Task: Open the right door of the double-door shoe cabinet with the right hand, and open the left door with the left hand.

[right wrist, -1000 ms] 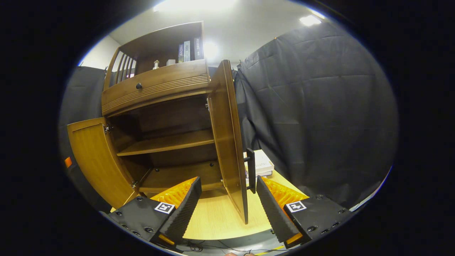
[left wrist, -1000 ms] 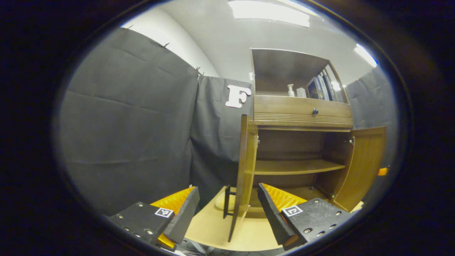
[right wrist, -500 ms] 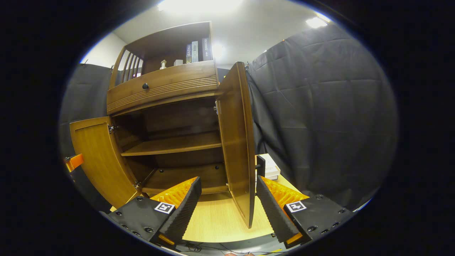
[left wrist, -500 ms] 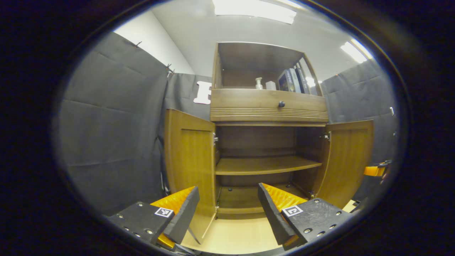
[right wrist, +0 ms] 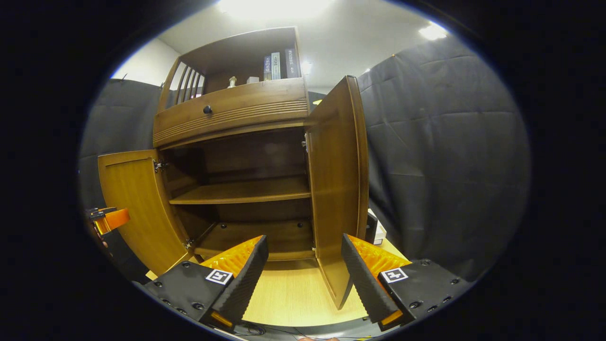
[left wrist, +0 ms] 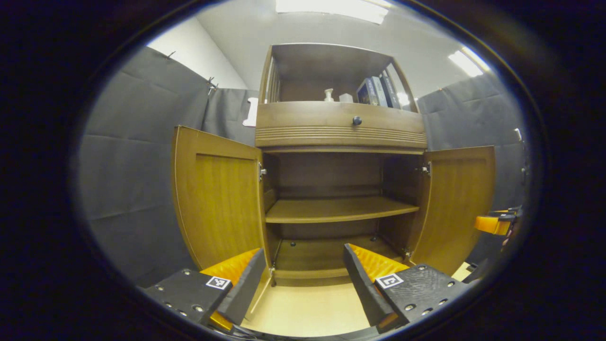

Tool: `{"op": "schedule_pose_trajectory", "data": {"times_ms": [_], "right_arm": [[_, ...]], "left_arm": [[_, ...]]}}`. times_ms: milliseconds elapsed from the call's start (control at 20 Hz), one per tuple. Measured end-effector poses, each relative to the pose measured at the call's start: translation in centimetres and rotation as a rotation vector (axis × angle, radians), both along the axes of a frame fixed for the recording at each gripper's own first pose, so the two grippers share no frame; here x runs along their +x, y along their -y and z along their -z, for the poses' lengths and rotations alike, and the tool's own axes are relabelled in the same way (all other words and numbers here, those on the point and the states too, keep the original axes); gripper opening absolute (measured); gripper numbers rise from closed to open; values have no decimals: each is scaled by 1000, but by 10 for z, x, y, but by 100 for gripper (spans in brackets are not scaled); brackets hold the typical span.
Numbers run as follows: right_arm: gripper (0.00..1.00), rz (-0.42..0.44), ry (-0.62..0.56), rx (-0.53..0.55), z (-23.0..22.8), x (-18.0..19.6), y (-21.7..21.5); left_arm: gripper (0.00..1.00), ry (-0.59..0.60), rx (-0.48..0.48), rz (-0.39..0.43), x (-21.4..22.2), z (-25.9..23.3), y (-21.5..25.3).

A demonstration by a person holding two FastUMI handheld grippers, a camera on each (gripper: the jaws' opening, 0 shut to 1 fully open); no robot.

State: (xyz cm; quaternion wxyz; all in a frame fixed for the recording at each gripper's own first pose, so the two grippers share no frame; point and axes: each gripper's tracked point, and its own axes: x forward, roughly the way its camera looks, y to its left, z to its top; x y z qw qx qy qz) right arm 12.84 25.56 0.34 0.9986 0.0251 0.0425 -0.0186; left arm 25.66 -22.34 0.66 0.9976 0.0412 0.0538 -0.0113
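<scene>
Wooden tabletop [left wrist: 307,308] | left gripper [left wrist: 303,279] open | right gripper [right wrist: 305,272] open, level

No legible text. Book spines [right wrist: 277,65] at 12 o'clock on the cabinet's top shelf carry lettering, possibly characters, too small to read.

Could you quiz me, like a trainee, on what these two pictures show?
1. True or false: both doors of the shoe cabinet stand open.
2. Inside the cabinet, the middle shelf holds: A) shoes, B) nothing visible, C) towels.
3. Fill in: on the top shelf, right of the small bottle, stand some ____.

Key:
1. True: left door and right door are both swung outward.
2. B.
3. Books. Also note that the left gripper and right gripper both have their jaws apart, holding nothing.
</scene>
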Motion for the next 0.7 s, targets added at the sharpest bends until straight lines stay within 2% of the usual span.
{"op": "schedule_pose_trajectory", "data": {"times_ms": [350,700], "right_arm": [[98,-24,12,-22,-3,6,-8],[98,-9,5,-42,-1,7,-19]], "left_arm": [[94,-2,-26,-32,1,1,-10],[95,-8,-28,-24,4,8,-19]]}}
